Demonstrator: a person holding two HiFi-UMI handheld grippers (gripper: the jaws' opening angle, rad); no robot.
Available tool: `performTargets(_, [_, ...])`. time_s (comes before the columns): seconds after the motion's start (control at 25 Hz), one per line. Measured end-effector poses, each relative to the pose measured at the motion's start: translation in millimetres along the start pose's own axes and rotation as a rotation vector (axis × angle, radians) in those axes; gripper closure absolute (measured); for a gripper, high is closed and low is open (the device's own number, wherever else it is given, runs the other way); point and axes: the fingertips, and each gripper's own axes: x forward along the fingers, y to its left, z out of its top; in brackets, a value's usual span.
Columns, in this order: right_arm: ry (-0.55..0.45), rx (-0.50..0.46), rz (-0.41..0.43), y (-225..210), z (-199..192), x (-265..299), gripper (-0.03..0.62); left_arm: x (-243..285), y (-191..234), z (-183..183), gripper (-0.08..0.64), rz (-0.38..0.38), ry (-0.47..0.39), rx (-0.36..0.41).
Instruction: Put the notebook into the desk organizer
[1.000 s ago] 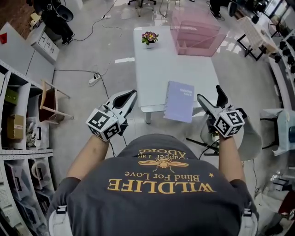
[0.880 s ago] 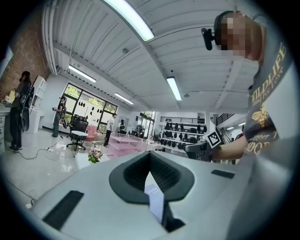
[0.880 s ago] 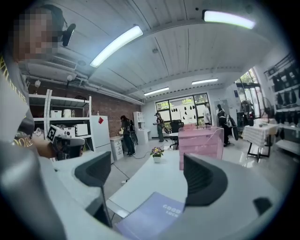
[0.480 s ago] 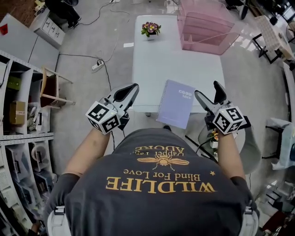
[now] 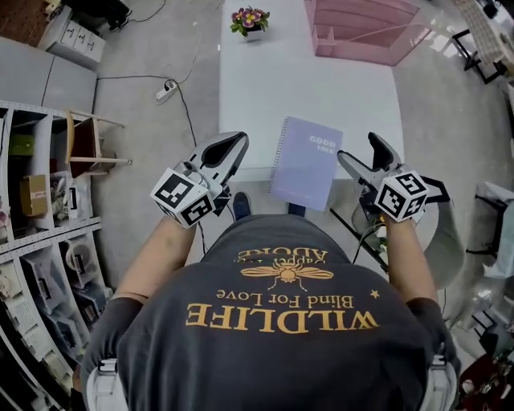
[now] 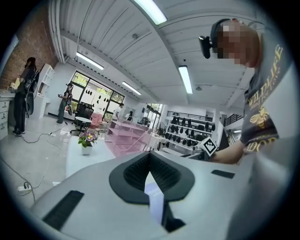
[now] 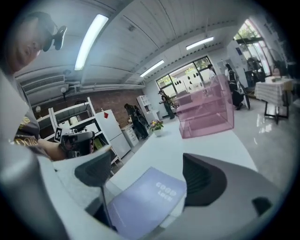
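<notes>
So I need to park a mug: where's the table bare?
The white table is bare between the notebook and the pink organizer, and along its left side short of the flower pot. The far edge is crowded.

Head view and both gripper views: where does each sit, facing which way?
Head view: on the head, steeply down at table and notebook; shirt, forearms, left gripper, right gripper.
Left gripper view: on that gripper, along its jaws across the table; jaws, torso.
Right gripper view: likewise, over the notebook; jaws, left gripper.
All three share the pink desk organizer.
</notes>
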Motion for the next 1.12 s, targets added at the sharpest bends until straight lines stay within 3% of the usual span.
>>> performTargets(0.36, [0.344,0.437,-0.044,-17,-168,-18,0.124,25,-1,-35,0.558,-0.143,0.079,0.005])
performTargets(0.52, [0.445,0.595,0.013,-8,-218,-4,0.124,25,0,-44,0.558,-0.156,0.102,0.002])
performTargets(0.72, [0.492,0.695,0.085,-2,-248,19,0.124,21,-1,-55,0.558,-0.144,0.124,-0.010])
performTargets(1.12, [0.472,0.818,0.234,21,-253,55,0.162,16,-5,-68,0.558,-0.132,0.145,-0.019])
